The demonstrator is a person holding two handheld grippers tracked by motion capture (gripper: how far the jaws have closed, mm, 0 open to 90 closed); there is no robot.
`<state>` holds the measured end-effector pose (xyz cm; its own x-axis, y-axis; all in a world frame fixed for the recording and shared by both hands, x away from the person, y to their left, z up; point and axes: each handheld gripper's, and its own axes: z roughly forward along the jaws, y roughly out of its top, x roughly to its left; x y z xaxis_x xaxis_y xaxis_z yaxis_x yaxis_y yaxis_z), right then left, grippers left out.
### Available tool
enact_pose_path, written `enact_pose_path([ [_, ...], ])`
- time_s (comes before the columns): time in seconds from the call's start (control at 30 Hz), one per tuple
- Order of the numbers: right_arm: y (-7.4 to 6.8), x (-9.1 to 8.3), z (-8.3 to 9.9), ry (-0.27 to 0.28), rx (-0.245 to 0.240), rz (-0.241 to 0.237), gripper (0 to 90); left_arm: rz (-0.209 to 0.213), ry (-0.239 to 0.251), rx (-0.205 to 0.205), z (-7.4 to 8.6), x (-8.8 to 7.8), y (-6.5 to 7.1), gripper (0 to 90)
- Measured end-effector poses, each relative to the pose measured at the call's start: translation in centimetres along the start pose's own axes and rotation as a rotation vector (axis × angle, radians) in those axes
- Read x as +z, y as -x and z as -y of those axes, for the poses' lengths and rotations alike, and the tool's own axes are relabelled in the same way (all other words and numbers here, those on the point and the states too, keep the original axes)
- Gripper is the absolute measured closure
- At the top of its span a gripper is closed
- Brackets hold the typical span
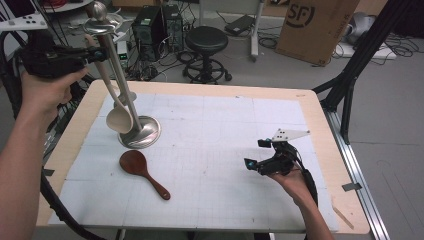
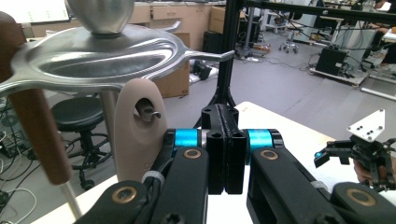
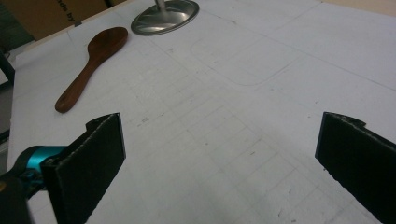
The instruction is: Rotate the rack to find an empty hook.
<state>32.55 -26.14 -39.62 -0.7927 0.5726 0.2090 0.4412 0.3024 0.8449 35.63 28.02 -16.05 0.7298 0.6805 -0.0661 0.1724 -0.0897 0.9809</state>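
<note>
Steel rack [image 1: 116,65], smooth beige spoon [image 1: 119,119] perhaps hooked, dark wooden paddle [image 1: 142,172]

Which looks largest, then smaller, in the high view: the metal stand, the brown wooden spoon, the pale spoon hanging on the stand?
1. metal stand, by far the largest, from its top knob to its round base.
2 and 3. pale spoon and brown wooden spoon look about equal in length; I would not rank them.

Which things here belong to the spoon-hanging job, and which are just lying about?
Job in hand:
tall metal hook stand
cream plastic spoon hanging on it
dark wooden spoon on the table
left gripper, shut

Lying about:
black round stool
brown cardboard box
</note>
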Motion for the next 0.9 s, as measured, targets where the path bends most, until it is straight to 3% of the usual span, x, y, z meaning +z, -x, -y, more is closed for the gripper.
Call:
enact_pose_path([
  [0.5,0.0,0.2,0.0,-0.008,-0.004,-0.005,0.5,-0.033,0.003,-0.018,0.0,-1.0,-1.4,89.6],
  [0.7,0.0,0.3,0.0,-0.008,-0.006,-0.004,0.5,-0.023,0.005,-0.012,0.0,-1.2,-1.3,88.7],
  [0.9,0.0,0.2,0.0,-0.006,-0.001,-0.009,0.5,0.018,-0.012,0.005,0.5,-1.7,-0.8,85.3],
])
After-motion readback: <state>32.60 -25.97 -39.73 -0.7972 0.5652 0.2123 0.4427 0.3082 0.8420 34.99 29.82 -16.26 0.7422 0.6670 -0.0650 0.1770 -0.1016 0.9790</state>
